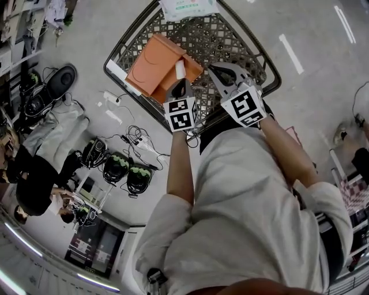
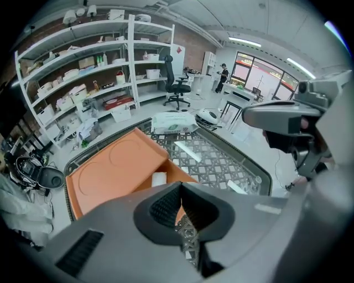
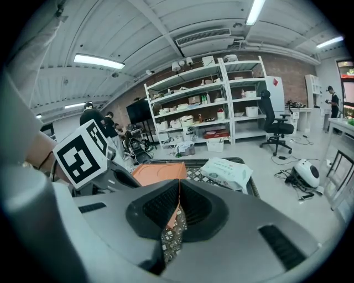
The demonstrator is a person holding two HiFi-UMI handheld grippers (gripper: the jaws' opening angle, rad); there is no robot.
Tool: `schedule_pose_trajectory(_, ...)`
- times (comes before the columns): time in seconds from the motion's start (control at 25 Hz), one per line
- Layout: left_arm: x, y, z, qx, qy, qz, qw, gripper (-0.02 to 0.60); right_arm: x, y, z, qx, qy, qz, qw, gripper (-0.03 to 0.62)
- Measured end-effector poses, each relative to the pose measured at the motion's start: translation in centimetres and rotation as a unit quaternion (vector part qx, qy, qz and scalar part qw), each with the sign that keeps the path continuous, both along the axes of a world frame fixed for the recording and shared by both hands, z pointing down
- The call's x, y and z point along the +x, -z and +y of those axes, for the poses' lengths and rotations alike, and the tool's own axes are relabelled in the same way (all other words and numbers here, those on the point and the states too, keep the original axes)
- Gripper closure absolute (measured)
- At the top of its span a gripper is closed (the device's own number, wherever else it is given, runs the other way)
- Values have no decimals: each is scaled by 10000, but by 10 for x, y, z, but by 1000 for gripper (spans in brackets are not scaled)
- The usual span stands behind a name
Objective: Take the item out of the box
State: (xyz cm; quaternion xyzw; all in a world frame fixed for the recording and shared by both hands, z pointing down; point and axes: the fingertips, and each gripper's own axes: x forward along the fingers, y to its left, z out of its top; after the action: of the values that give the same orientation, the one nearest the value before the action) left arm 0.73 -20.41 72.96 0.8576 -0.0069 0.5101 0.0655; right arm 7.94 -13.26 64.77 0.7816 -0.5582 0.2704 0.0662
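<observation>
Left gripper and right gripper fingers are together, empty. The white item lies in the orange box, at twelve o'clock of the left fingers.

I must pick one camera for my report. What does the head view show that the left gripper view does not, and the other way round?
Only the head view: the person's white shirt and both forearms, seen from above.
Only the left gripper view: the shelves, the office chair, and the left gripper with its fingers closed on nothing.
Both: the open orange box on the lattice table, the small white item inside it, the white packet at the far edge, and the right gripper.
</observation>
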Motion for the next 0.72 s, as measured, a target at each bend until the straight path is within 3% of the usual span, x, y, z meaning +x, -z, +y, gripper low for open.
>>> schedule_pose_trajectory(0.36,6,-25,-11,182,-215,-315,9991,572,9,-19,-6,-103,-7,-215,9997,589)
schedule_pose_trajectory(0.72,4,-46,-25,179,6,-548,9983,571,20,-25,-14,-167,62,-240,9996,589)
